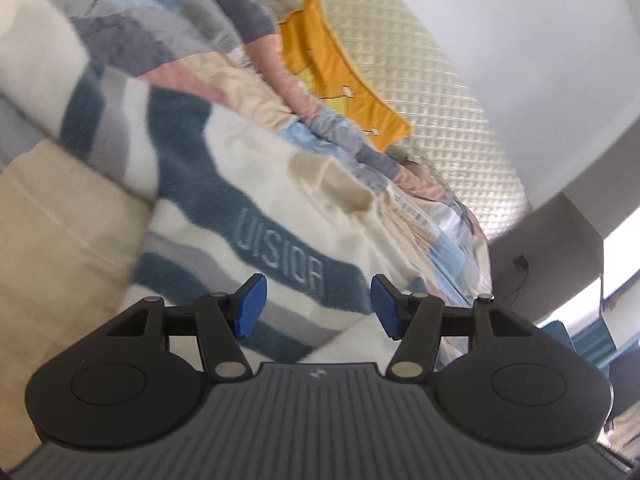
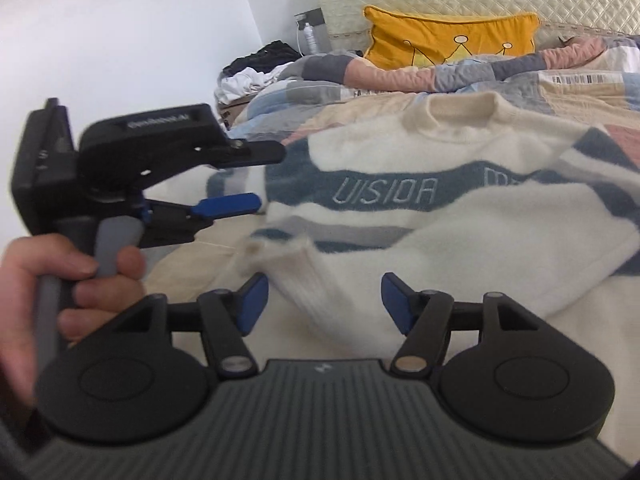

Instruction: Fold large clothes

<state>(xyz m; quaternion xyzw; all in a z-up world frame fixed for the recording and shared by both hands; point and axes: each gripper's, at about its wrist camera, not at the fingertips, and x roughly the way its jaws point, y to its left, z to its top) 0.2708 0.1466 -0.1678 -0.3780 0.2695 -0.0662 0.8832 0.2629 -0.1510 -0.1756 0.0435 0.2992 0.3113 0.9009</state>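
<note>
I have the sweater (image 2: 420, 216) lying flat on the bed (image 2: 188, 264), one sleeve (image 2: 304, 280) folded across it. Both the right tool (image 2: 324, 304) and the left tool (image 1: 316, 306) are released, holding nothing. Next: grasp a sweater edge for another fold.

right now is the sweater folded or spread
Partly folded: the sweater lies front up, collar and chest lettering showing, with one sleeve folded across its lower front.

bed (image 2: 192, 256) covered by patchwork quilt (image 2: 560, 84); cream-and-teal striped sweater (image 2: 460, 232) spread at centre, yellow crown cushion (image 2: 452, 40) at 12 o'clock, heaped clothes (image 2: 256, 72) at 10 o'clock.
</note>
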